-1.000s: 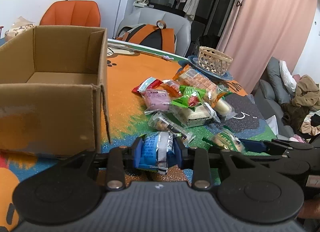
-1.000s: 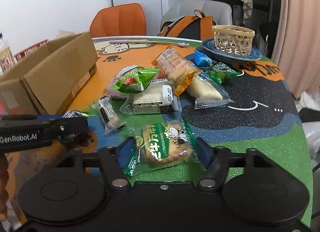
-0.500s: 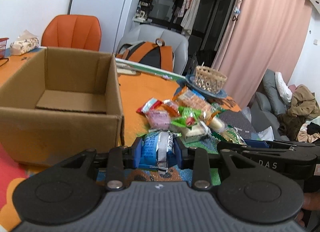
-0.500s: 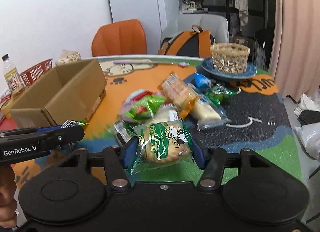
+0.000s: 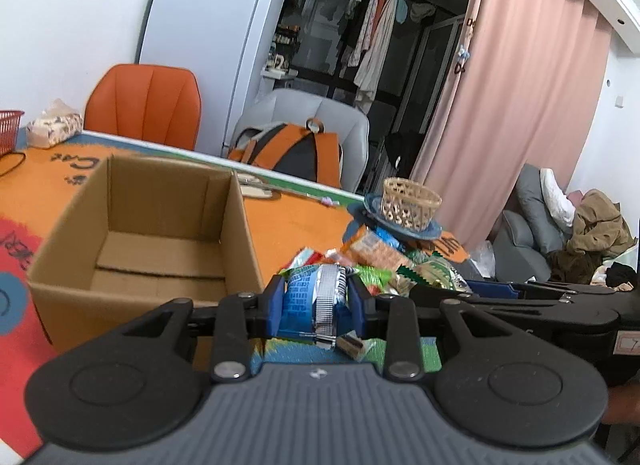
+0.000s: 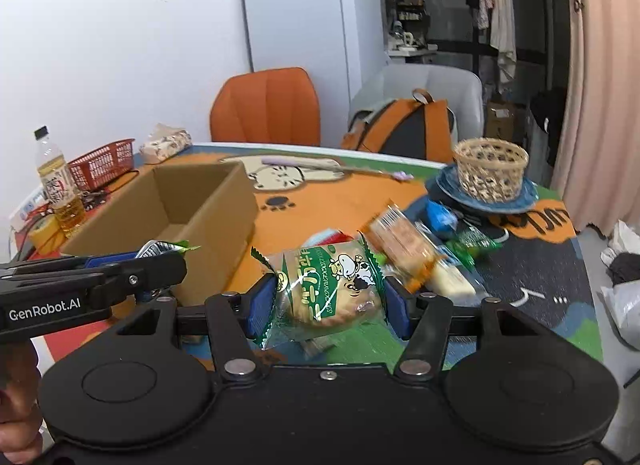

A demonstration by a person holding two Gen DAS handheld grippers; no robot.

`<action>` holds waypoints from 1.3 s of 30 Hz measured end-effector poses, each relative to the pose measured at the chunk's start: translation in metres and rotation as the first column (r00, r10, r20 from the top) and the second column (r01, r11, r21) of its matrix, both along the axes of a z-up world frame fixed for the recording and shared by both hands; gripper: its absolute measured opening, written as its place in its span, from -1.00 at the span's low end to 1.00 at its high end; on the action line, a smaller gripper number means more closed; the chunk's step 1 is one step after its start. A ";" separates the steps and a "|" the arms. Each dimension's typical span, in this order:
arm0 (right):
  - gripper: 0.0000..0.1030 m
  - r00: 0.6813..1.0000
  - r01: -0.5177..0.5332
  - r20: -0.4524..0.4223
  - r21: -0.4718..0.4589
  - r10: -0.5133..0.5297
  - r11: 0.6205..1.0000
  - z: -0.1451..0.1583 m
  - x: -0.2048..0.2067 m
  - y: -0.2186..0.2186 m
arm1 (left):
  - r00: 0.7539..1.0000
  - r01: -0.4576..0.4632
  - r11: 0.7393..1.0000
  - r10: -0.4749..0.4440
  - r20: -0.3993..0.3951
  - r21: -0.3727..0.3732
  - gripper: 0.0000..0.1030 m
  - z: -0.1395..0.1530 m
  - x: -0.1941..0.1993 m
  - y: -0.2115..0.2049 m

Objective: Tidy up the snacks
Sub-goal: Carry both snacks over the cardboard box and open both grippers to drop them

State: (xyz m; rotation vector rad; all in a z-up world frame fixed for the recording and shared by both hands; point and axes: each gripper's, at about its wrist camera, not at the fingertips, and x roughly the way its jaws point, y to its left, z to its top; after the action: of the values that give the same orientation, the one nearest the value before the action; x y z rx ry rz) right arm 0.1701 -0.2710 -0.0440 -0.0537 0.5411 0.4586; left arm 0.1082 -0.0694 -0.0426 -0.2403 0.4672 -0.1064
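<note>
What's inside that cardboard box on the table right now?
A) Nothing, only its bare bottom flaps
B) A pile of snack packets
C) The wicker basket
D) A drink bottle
A: the left wrist view looks into the cardboard box and shows only bare bottom flaps.

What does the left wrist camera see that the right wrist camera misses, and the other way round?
Only the left wrist view shows the blue-and-silver snack packet pinched flat in the left tongs, and the grey sofa with piled clothes.

Only the right wrist view shows the green cow-print biscuit pack face-on in the right tongs, plus the bottle and roll of yellow tape.

Both show the open cardboard box, the snack pile, the woven basket on its blue plate, and the orange chair.
</note>
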 end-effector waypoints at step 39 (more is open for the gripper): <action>0.11 0.982 -0.190 0.009 -0.017 0.190 0.982 0.023 0.004 0.137 | 0.977 -0.206 0.978 0.203 -0.059 -0.035 -0.35 -0.006 0.013 0.131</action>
State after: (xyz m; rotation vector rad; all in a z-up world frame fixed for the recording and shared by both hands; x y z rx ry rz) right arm 0.1741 -0.1345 -0.0208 -0.1237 0.5317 0.6399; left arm 0.1214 0.0620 -0.0490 -0.3307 0.4930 0.0924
